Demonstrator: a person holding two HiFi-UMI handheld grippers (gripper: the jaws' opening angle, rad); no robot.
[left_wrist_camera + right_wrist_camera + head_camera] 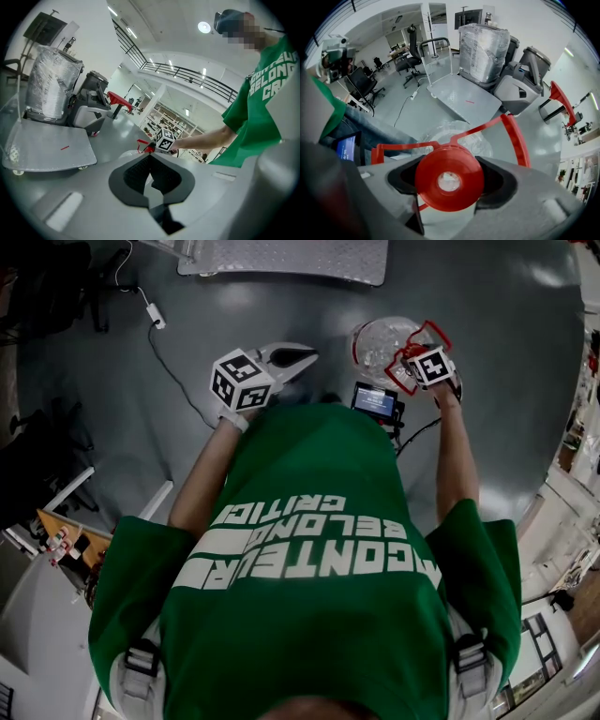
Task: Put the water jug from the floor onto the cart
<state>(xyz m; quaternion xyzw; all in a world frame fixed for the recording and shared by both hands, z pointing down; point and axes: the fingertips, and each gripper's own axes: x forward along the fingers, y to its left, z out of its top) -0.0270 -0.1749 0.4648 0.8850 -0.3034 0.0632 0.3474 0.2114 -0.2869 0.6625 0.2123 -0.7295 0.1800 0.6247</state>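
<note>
The right gripper (pixel 449 176) is clamped tight on the red cap (pixel 461 161) of the clear water jug (pixel 380 338), which is just beyond its jaws. The left gripper (pixel 151 161) hangs left of the jug, tips together, empty. The cart (pixel 309 257) lies farther off across bare floor (pixel 487 409). A cable (pixel 173 371) trails far left.

Head view's way up, looking steeply down, cart (pixel 291 257) at its top edge; both gripper views ride lower and face that same cart, pretty near.
</note>
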